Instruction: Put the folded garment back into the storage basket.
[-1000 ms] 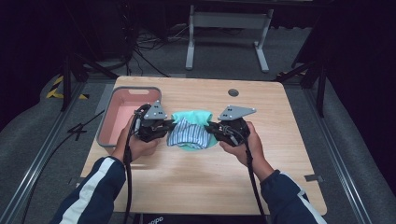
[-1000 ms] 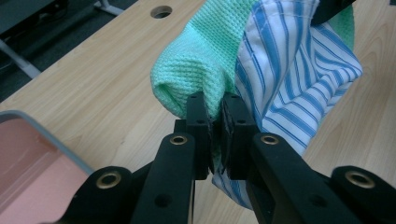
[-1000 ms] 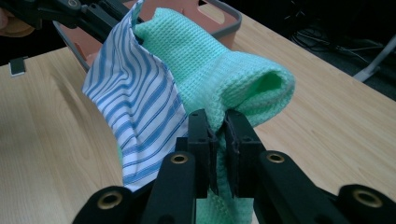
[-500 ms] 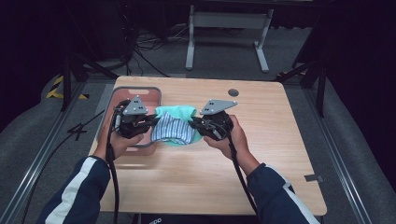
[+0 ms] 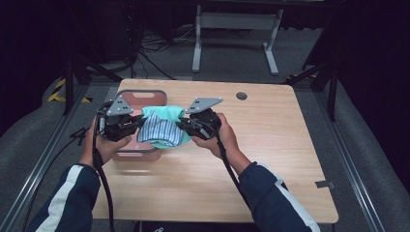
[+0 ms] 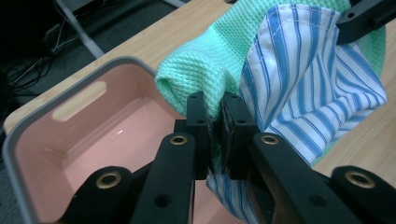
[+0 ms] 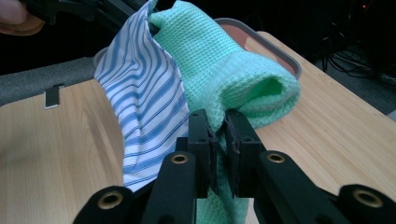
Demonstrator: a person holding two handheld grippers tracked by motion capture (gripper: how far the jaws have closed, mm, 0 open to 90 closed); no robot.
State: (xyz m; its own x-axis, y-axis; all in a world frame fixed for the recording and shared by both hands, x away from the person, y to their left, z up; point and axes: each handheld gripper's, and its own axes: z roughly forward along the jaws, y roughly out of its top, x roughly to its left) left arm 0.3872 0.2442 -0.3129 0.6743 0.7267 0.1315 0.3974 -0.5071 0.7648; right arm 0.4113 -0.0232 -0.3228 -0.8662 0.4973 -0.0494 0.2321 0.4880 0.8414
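the folded cloths (image 5: pixel 162 130) hide part of the pink bin (image 5: pixel 145 96); its near wall is blurred.

Desk (image 5: pixel 270 159): pale wood-grain top, rectangular, centre of the high view. Small dark round grommet (image 5: pixel 241 95) set in its surface near the far edge, upper centre-right. Pink bin (image 5: pixel 126 94) with a grey rim rests directly on the desk at its far left corner, interior bare.
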